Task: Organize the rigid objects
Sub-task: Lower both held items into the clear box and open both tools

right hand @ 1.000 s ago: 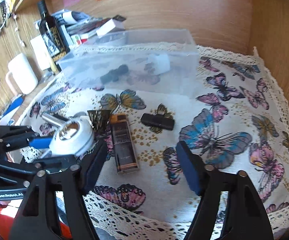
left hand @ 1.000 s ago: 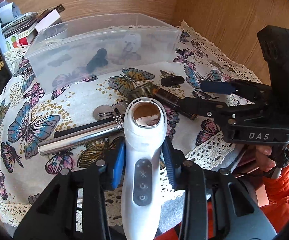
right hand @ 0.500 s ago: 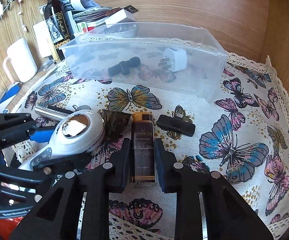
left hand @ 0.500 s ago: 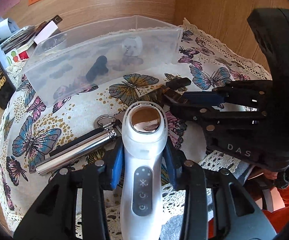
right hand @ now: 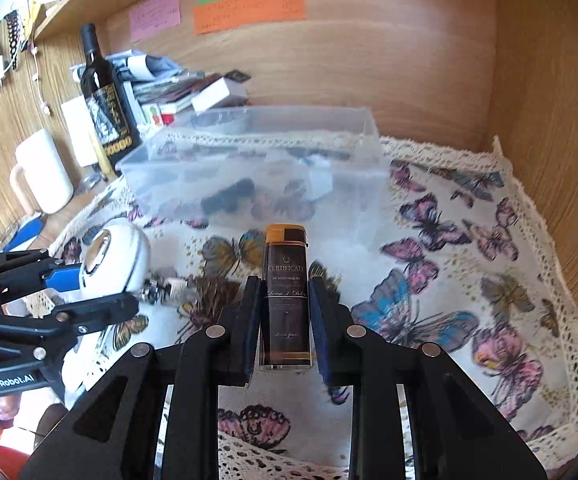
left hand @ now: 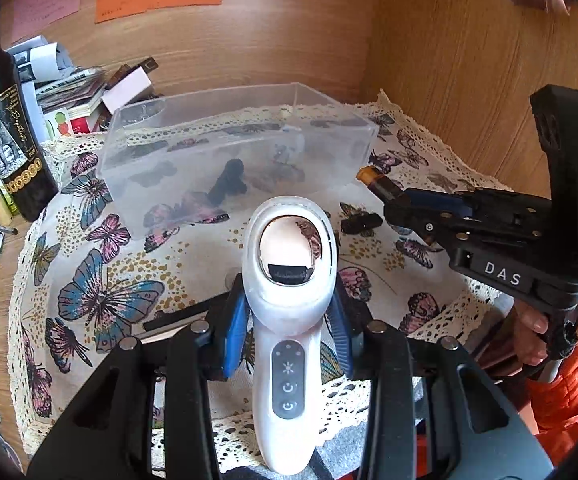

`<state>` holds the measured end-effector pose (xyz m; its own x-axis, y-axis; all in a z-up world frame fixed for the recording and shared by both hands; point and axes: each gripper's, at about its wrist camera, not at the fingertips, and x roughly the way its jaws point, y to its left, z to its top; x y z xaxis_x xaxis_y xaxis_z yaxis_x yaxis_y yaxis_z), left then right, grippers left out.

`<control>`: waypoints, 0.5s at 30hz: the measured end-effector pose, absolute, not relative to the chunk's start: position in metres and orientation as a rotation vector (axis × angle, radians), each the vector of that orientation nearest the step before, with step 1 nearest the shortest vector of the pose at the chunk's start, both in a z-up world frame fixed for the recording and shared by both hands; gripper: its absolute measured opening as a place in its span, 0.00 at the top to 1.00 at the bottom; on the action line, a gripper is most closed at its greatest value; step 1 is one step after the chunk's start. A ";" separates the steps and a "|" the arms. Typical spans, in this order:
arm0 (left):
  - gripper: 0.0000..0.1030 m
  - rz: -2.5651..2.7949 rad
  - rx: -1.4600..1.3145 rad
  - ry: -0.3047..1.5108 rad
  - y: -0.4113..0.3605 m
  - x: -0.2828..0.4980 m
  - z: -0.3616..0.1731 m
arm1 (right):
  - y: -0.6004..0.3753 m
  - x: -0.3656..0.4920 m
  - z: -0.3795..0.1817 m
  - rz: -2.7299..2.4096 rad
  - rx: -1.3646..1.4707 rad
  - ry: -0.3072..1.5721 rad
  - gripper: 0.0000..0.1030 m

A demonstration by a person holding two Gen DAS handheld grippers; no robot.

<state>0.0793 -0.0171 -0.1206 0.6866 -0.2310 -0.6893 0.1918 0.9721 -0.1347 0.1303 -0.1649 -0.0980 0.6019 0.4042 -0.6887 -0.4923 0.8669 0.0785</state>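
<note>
Holding one thing in each hand, we noted both loads up off the butterfly cloth (right hand: 449, 240) on the counter. Our left gripper (left hand: 289, 320) had its blue-padded fingers (left hand: 235, 328) clamped on the neck of a white handheld device (left hand: 289, 312), whose long axis ran straight ahead along the fingers, mirrored head forward, button end back toward us. Our right gripper (right hand: 283, 312) had its fingers (right hand: 249, 320) pressed against both sides of a dark brown tube (right hand: 287, 296) with an orange cap, also lying lengthwise along the fingers, cap forward.

The clear plastic bin (right hand: 249, 120) sat dead ahead of both loads, open top up, its near wall facing us. In the left view the tube's cap appeared just beside the bin's right end, so we judged the right hand the nearer. Both hands were held roughly level, pointed at the bin, right beside left. A small black piece (left hand: 359, 224) lay on the cloth between the device and the right gripper. Dark items inside the bin were blurred by its wall.
</note>
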 end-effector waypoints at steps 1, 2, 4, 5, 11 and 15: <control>0.64 -0.231 -0.062 0.761 -0.014 0.078 -0.116 | -0.166 0.131 -0.094 0.515 -0.122 0.753 0.79; 0.64 -0.228 -0.069 0.749 -0.012 0.078 -0.112 | -0.169 0.132 -0.090 0.510 -0.118 0.740 0.79; 0.64 -0.225 -0.088 0.718 -0.006 0.076 -0.103 | -0.170 0.134 -0.082 0.501 -0.115 0.715 0.79; 0.64 -0.223 -0.095 0.705 -0.004 0.076 -0.098 | -0.171 0.135 -0.078 0.497 -0.114 0.703 0.79; 0.64 -0.202 -0.131 0.624 0.017 0.077 -0.075 | -0.176 0.149 -0.054 0.475 -0.096 0.637 0.79; 0.64 -0.195 -0.146 0.576 0.027 0.082 -0.057 | -0.177 0.159 -0.041 0.468 -0.088 0.609 0.79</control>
